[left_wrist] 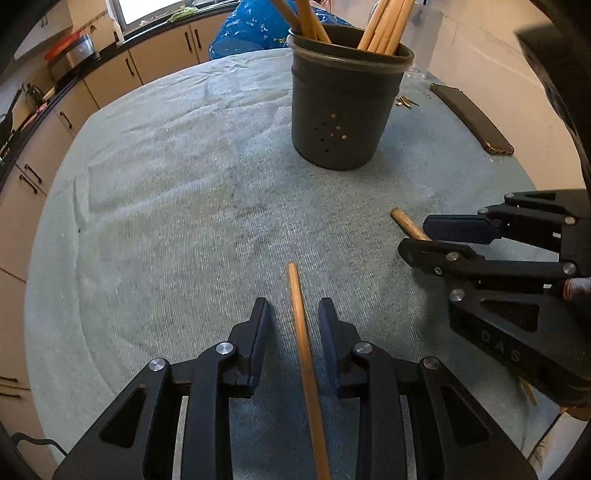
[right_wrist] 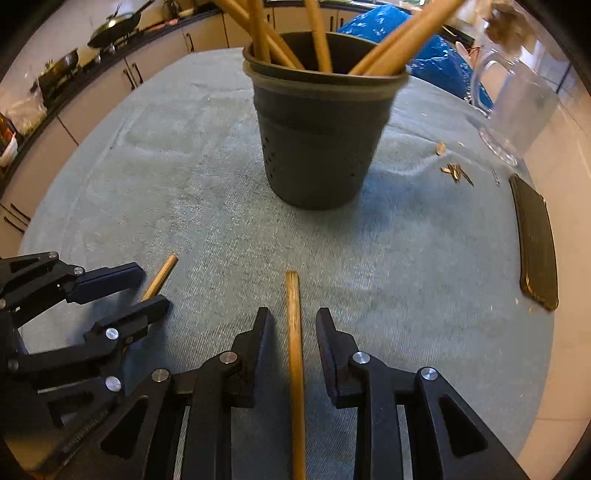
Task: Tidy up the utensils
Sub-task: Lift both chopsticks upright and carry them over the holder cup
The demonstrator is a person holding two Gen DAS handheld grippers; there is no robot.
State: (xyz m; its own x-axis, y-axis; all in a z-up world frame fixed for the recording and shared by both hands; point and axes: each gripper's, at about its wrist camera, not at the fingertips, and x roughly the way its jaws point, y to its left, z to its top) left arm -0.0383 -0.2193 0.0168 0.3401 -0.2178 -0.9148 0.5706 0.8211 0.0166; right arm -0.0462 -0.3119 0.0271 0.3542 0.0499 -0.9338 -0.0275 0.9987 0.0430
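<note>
The left claw point(left_wrist: 293, 314) sat low over the worktop with its fingers apart, and a wooden stick point(left_wrist: 303, 347) ran lengthwise down the gap between them without visibly touching either pad. The right claw point(right_wrist: 291, 325) was spread the same way around a second wooden stick point(right_wrist: 294, 354), which also lay along the gap, its far end poking out past the fingertips. Seen from the left wrist, the right claw point(left_wrist: 424, 236) sat to the right, that second stick's point(left_wrist: 408, 223) end showing beyond it; seen from the right wrist, the left claw point(right_wrist: 144, 291) sat to the left with its stick point(right_wrist: 160, 275) jutting out.

Both sticks lay on a pale blue-grey cloth point(left_wrist: 177, 206) covering the worktop. Farther ahead stood a dark perforated holder point(left_wrist: 343, 103), upright, with several wooden utensil handles point(left_wrist: 384, 26) leaning in it. To the right of it lay a dark flat phone point(right_wrist: 535, 243), some small brass bits point(right_wrist: 456, 171) and a clear glass mug point(right_wrist: 517, 99).
</note>
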